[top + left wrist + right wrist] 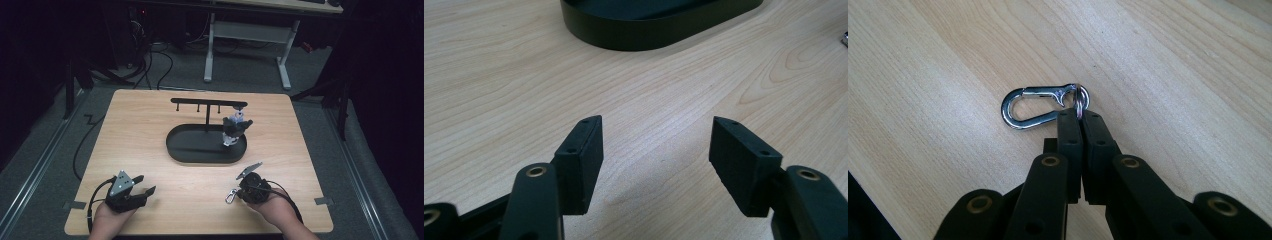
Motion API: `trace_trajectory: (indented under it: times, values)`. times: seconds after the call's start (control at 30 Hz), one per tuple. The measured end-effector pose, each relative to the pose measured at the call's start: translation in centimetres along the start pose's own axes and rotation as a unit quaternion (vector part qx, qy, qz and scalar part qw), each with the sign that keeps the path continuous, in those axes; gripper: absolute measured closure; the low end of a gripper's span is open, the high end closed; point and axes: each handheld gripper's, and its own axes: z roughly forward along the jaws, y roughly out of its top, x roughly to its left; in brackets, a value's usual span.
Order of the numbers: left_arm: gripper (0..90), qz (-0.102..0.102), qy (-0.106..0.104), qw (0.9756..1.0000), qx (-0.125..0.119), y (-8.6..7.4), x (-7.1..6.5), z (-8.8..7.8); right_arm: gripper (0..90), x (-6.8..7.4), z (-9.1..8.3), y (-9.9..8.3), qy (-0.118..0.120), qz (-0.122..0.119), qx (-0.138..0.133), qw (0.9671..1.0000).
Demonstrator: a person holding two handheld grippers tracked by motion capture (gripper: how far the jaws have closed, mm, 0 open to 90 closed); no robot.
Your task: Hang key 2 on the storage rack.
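Right tool [1081, 116] is clamped on the snap hook's [1034, 106] ring at lower centre; left tool [656, 150] gapes, idle — hanging it on the rack [207, 103] seems left.

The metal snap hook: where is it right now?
The snap hook is pinched by its ring in the right gripper, low over the table's near edge, right of centre, short of the black tray.

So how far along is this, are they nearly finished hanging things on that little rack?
Judging by the layout, about midway. One keychain already hangs from the rack's right peg, over the tray. The right gripper pinches a clip by its ring, down at the table. Other pegs are bare; the left gripper is open.
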Motion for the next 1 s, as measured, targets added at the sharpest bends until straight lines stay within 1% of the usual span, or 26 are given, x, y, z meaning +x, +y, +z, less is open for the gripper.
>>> trace_trajectory:
  times: [0.17,0.43,0.47,0.53,0.6,0.63,0.83,1.0]
  values:
    - [39.1,0.000,0.001,1.0000,0.000,0.0,0.0,0.0,89.4,0.0,-0.5,0.1,0.006,0.000,0.001,1.0000]
    - [39.1,0.002,0.001,1.0000,-0.002,0.0,0.0,-0.1,89.4,0.2,-2.4,0.7,0.020,0.005,-0.006,0.9998]
    - [39.1,0.001,0.000,1.0000,-0.001,0.1,0.0,-0.1,89.4,0.3,-2.7,0.7,0.018,0.004,-0.006,0.9998]
    - [39.2,0.001,0.000,1.0000,-0.002,0.1,0.0,-0.1,89.4,0.2,-3.2,0.9,0.021,0.003,-0.008,0.9997]
    - [39.2,0.001,0.000,1.0000,-0.003,0.1,0.0,-0.1,89.4,0.3,-3.8,1.1,0.017,0.006,-0.006,0.9998]
    - [39.1,0.002,0.000,1.0000,-0.002,0.1,0.0,-0.1,89.4,0.2,-4.0,1.2,0.019,0.005,-0.006,0.9998]
    - [39.1,0.002,0.000,1.0000,-0.006,0.1,0.0,-0.1,89.3,-0.2,-5.5,1.6,0.010,0.007,-0.004,0.9999]
    - [39.1,0.002,0.000,1.0000,-0.007,0.0,0.0,-0.2,89.3,-0.6,-6.5,1.8,0.008,0.013,-0.005,0.9999]
